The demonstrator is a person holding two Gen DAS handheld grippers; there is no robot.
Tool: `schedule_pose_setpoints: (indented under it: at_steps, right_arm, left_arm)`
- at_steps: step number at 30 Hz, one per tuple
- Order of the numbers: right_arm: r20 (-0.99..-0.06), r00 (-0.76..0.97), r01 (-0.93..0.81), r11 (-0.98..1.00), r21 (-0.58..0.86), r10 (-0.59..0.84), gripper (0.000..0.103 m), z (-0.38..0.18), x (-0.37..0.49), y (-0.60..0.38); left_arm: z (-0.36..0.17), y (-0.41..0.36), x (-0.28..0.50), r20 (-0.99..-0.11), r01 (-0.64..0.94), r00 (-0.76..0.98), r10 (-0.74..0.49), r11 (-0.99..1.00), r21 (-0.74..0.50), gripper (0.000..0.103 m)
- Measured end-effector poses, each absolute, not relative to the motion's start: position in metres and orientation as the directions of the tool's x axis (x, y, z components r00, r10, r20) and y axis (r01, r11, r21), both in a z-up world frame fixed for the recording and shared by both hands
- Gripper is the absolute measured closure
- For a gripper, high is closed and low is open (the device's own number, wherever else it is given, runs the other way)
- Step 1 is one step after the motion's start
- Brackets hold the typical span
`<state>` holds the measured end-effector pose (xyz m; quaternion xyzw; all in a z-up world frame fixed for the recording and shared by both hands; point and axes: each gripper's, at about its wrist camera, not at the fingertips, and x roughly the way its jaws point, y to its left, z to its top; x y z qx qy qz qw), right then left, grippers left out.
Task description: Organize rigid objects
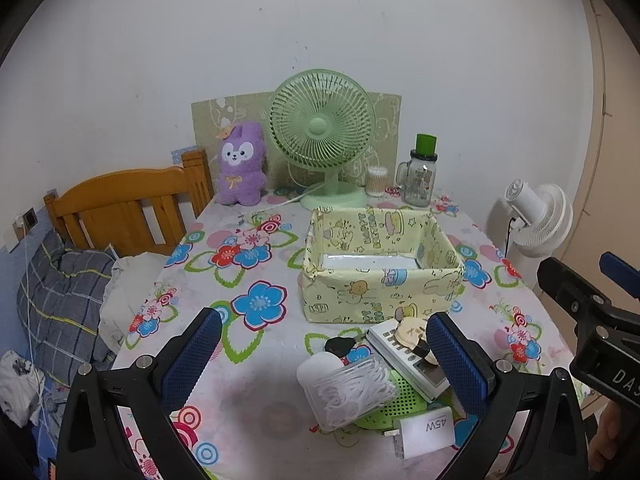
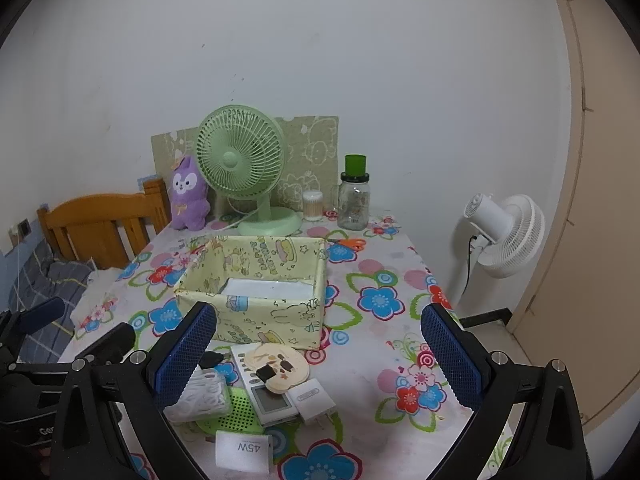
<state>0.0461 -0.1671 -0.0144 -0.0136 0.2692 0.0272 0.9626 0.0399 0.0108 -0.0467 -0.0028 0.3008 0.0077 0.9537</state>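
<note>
Left gripper is hovering with jaws spread wide, gripping nothing. Right gripper is doing the same: jaws fully apart, empty.

The clutter pile is sitting at the near table edge, in front of the yellow storage box. In the left wrist view it is lying between the fingers but toward the right finger; in the right wrist view it is lying toward the left finger.

Pile contents:
- white remote lying flat, grey screen end toward the cameras
- round beige disc resting on top of the remote, small dark piece on it
- white plug adapter touching the remote's right side in the right wrist view
- clear packet of white floss picks lying partly over a green perforated pad
- black key fob just behind the packet
- white 45W charger lying nearest the cameras, label upside down

The box is standing open-topped behind the pile, just beyond the remote's far end, with something white and flat lying on its bottom.

The floral tablecloth is covering the table. At the back, against the wall: green desk fan, purple plush, cotton swab tub, glass jar with green lid. A white floor fan is standing off the table's right side. A wooden bed frame is showing on the left.
</note>
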Motion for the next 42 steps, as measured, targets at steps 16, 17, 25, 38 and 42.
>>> schedule_pose_setpoints:
  at_steps: [16,17,25,38,42]
  right_arm:
    - [-0.577,0.814,-0.127,0.990,-0.052,0.074,0.000,-0.057,0.077,-0.154]
    - [-0.583,0.808,-0.133,0.990,-0.054,0.077,0.000,-0.061,0.080,-0.152]
    - [-0.633,0.770,-0.152,0.987,-0.056,0.082,0.000,-0.086,0.089,-0.149]
    - [-0.701,0.709,-0.151,0.987,-0.046,0.076,0.000,-0.120,0.105,-0.148]
    - [-0.715,0.694,-0.148,0.989,-0.026,0.085,0.000,-0.127,0.112,-0.149]
  left_arm:
    - [-0.097,0.003,0.070,-0.675,0.015,0.737,-0.012,1.000,-0.002,0.000]
    - [-0.100,0.003,0.072,-0.681,0.016,0.732,-0.015,1.000,-0.005,0.000]
    - [-0.127,-0.002,0.083,-0.735,0.015,0.677,-0.020,1.000,-0.013,0.000]
    - [-0.162,-0.003,0.100,-0.797,-0.001,0.603,-0.019,1.000,-0.024,0.000]
    - [-0.165,-0.005,0.102,-0.799,0.010,0.601,-0.041,0.999,-0.043,0.000]
